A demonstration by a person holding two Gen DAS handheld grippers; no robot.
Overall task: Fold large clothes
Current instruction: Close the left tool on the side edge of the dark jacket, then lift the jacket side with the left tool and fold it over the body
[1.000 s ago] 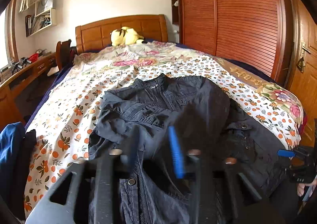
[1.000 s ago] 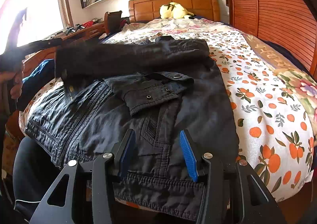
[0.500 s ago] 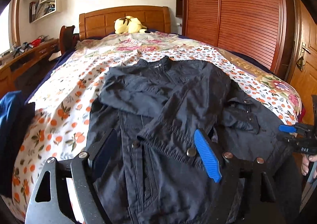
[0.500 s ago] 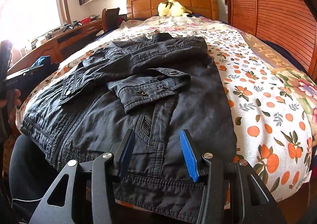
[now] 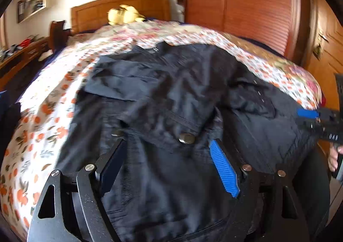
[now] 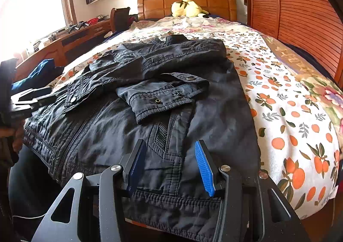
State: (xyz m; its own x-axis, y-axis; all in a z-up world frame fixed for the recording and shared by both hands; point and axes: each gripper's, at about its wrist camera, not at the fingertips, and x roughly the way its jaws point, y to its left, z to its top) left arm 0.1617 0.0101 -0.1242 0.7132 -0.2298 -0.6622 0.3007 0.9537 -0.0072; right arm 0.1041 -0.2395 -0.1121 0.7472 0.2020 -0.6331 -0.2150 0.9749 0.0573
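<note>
In the left wrist view, the picture is a bit blurry. The big dark blue-black cotton jacket [image 5: 171, 100] lies flat on the bed with the white cover full of orange flowers [image 5: 42, 117]. Both sleeves are folded in across its front. The left tool [image 5: 169, 160] sits low over the jacket. Its jaws have just been opening and now stand wide, with only loose cloth under them and nothing gripped. At the far right edge is the right tool [image 5: 308, 114], with a hand [image 5: 334, 158] under it. A yellow soft toy [image 5: 123, 15] sits by the brown wooden headboard [image 5: 120, 9]. A tall reddish wooden wardrobe [image 5: 246, 6] stands to the right of the bed.

In the right wrist view, the jacket [image 6: 150, 102] fills the near end of the bed [image 6: 289, 102]. One sleeve cuff with metal snaps [image 6: 163, 96] rests on top of the front. The right tool [image 6: 169, 164] hangs over the hem, jaws about half open, holding nothing. The left tool [image 6: 32, 97] pokes in at the left edge. A blue cloth [image 6: 40, 72] lies past it, near a long wooden table [image 6: 70, 38] under the bright window [image 6: 32, 10]
</note>
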